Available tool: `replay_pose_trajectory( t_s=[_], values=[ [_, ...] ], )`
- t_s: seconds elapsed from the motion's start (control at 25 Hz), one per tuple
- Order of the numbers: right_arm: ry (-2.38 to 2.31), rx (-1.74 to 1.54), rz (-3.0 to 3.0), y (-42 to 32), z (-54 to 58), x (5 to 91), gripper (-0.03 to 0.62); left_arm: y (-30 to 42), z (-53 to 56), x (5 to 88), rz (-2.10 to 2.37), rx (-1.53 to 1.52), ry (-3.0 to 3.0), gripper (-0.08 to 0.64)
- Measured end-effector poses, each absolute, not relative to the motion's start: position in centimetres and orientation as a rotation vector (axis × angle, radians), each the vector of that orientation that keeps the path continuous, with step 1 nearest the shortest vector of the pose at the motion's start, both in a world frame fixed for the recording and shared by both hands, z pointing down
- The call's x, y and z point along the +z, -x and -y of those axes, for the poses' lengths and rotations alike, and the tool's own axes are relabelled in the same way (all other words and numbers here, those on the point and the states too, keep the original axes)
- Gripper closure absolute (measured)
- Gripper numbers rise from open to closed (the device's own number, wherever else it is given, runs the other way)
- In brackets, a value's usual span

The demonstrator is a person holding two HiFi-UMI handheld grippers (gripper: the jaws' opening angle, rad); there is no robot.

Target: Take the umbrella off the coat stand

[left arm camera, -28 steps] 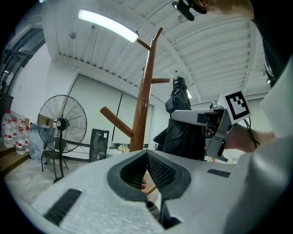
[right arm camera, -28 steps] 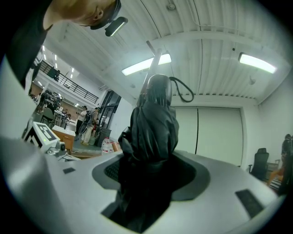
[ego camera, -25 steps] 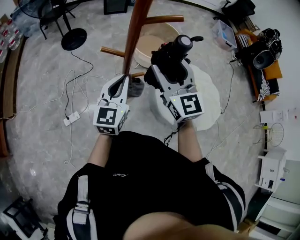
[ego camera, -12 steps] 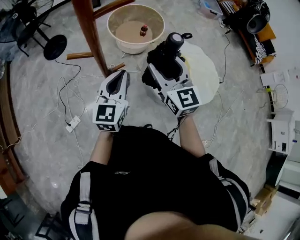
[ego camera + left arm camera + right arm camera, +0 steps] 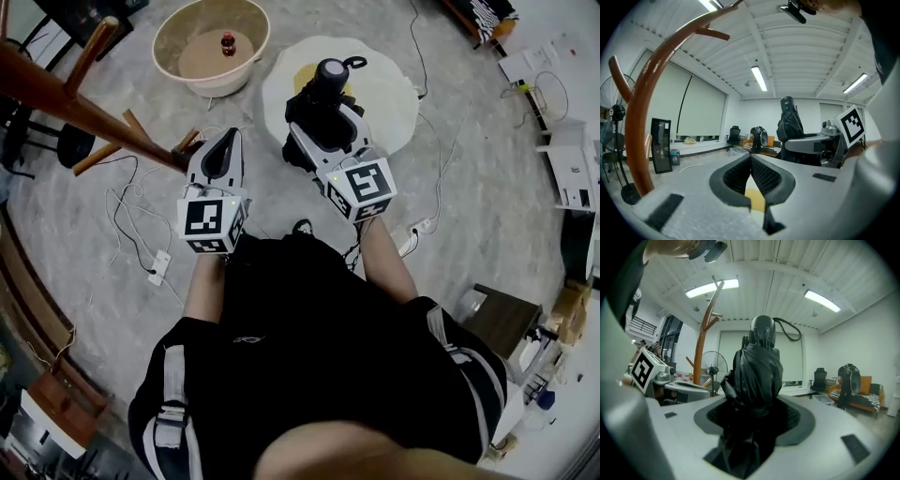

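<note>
In the head view my right gripper [image 5: 317, 117] is shut on a black folded umbrella [image 5: 330, 77], whose knob and wrist strap point away from me. The right gripper view shows the umbrella [image 5: 757, 373] filling the jaws and standing up out of them. My left gripper [image 5: 226, 141] is beside it at the left, shut with nothing between its pads [image 5: 761, 176]. The brown wooden coat stand [image 5: 84, 111] leans across the upper left, apart from both grippers, and rises at the left of the left gripper view as the stand [image 5: 640, 122].
A beige basin [image 5: 173, 37] with a small bottle [image 5: 228, 42] in it sits on the floor ahead. A round white mat [image 5: 384, 94] lies to its right. Cables and a power strip [image 5: 159, 267] trail at the left. A fan [image 5: 714, 365] stands behind the stand.
Both grippers have drawn away from the coat stand with the umbrella still in the right one. The stand has slid from the middle top of the head view to its far left.
</note>
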State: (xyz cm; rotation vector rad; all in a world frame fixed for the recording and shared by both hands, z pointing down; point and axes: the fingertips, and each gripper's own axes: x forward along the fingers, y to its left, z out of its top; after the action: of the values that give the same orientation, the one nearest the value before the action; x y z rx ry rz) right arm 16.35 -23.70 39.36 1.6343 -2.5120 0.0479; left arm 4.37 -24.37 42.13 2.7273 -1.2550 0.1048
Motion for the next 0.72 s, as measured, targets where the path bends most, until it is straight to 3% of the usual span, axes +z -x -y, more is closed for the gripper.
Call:
replay_pose_trajectory(
  t_s=[0.72],
  values=[
    [-2.07, 0.243, 2.12, -29.9, 13.8, 45.0, 0.333, -19.1, 20.9, 43.7, 0.714, 0.21, -2.894, 0.563]
  ],
)
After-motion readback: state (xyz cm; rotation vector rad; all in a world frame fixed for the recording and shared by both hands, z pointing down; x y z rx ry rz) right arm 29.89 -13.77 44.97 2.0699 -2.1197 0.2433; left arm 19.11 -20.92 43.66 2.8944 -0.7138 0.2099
